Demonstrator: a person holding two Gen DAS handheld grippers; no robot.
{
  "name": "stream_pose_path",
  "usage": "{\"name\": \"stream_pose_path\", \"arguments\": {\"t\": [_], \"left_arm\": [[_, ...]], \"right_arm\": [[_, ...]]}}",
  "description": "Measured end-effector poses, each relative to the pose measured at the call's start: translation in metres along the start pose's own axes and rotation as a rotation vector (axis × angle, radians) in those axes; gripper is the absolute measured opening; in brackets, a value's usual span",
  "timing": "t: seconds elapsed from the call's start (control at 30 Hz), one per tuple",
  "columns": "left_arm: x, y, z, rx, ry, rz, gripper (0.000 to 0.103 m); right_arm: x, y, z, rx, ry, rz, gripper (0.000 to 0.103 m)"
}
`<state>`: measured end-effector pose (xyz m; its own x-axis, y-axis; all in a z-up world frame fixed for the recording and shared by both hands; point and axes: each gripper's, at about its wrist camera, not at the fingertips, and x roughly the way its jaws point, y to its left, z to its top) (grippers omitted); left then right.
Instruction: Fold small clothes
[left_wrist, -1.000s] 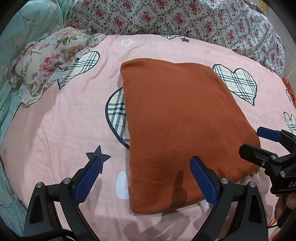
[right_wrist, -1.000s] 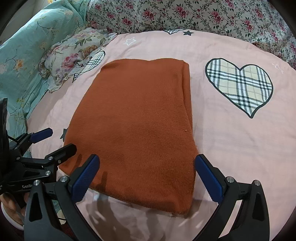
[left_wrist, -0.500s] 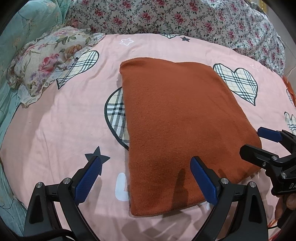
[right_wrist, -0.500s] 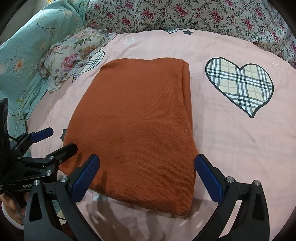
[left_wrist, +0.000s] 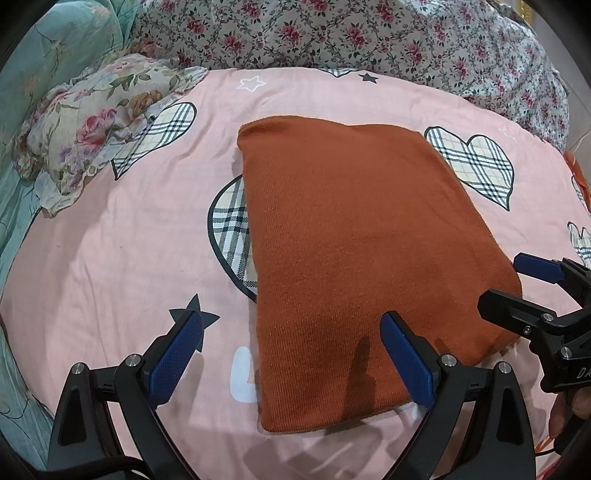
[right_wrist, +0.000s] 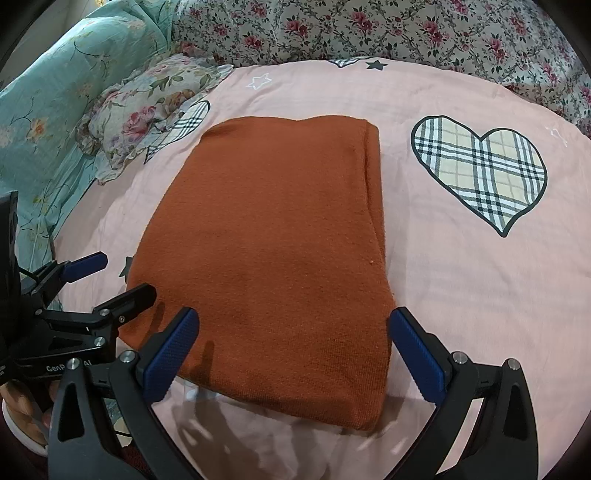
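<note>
A: Status entry. Where is the garment?

B: The rust-orange knit garment (left_wrist: 362, 251) lies flat in the middle of the pink bedsheet (left_wrist: 122, 251), its near edge just ahead of both tools. Outline is a tidy rectangle; along the right side a doubled edge shows in the right wrist view, so it appears folded at least once.

A: Grippers?

B: The left gripper (left_wrist: 291, 354) has its jaws spread wide, nothing between them, hovering over the near left corner. The right gripper (right_wrist: 291, 350) is likewise spread wide and empty, straddling the near right part of the cloth. Neither pad visibly touches fabric.

A: Progress?

B: Judgement: well along. No sleeves or loose flaps are visible, the surface is smooth. What may remain is one more fold, near edge carried to the far edge, or the piece is finished. Cannot tell which.

A: Surroundings?

B: A floral pillow (right_wrist: 147, 107) at far left, well apart from the garment.
</note>
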<state>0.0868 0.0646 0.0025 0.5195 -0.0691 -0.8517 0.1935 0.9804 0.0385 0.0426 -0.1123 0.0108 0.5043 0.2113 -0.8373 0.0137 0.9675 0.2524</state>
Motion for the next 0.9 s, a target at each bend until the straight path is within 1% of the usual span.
{"name": "stream_pose_path", "arguments": {"t": [0.9], "left_arm": [[0.0014, -0.0009, 0.0019, 0.006, 0.003, -0.005, 0.097]], "right_arm": [[-0.0015, 0.0001, 0.0023, -0.003, -0.002, -0.001, 0.102]]}}
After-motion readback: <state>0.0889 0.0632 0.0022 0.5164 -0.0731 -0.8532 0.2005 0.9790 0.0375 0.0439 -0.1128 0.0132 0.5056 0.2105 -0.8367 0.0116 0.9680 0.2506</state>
